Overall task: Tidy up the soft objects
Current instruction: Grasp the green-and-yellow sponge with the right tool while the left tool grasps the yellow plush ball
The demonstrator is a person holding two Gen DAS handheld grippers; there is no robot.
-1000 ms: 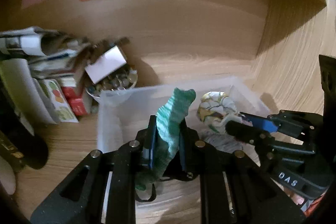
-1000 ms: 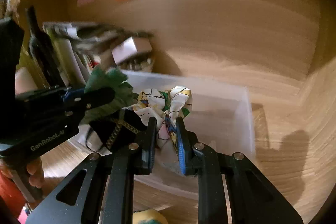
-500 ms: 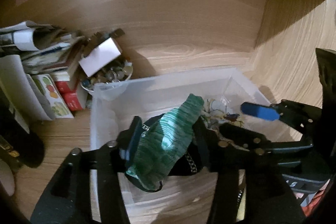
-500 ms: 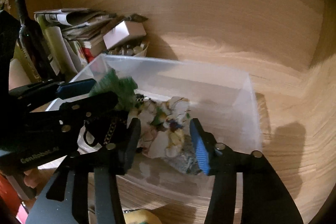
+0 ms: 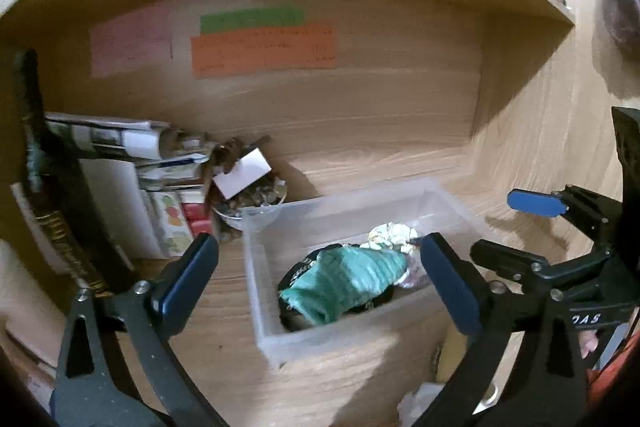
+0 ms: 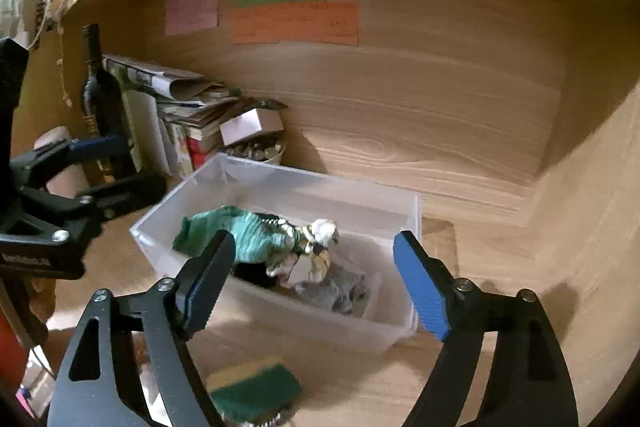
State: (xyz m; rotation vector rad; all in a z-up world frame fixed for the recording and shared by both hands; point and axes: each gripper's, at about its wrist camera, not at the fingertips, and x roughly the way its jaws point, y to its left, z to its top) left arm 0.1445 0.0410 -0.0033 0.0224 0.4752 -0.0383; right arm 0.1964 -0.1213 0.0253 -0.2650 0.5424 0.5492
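A clear plastic bin (image 5: 264, 311) (image 6: 404, 215) stands on the wooden shelf. In it lie a green striped sock (image 5: 348, 281) (image 6: 240, 231), a white patterned cloth (image 5: 390, 235) (image 6: 320, 243), a grey cloth (image 6: 332, 293) and a dark item with a chain (image 5: 298, 269). My left gripper (image 5: 320, 279) is open and empty, pulled back above the bin's near side; it also shows in the right wrist view (image 6: 116, 167). My right gripper (image 6: 308, 285) is open and empty over the bin's front wall; it also shows in the left wrist view (image 5: 516, 231).
A yellow-green sponge (image 6: 256, 391) lies in front of the bin. Left of it stand a bowl of small items (image 5: 252, 199) with a white box, stacked papers and books (image 5: 136, 163) and a dark bottle (image 6: 104, 99). Coloured notes (image 5: 264, 47) hang on the back wall.
Both grippers opened, letting the green sock and the patterned cloth fall into the bin, then drew back and up away from it.
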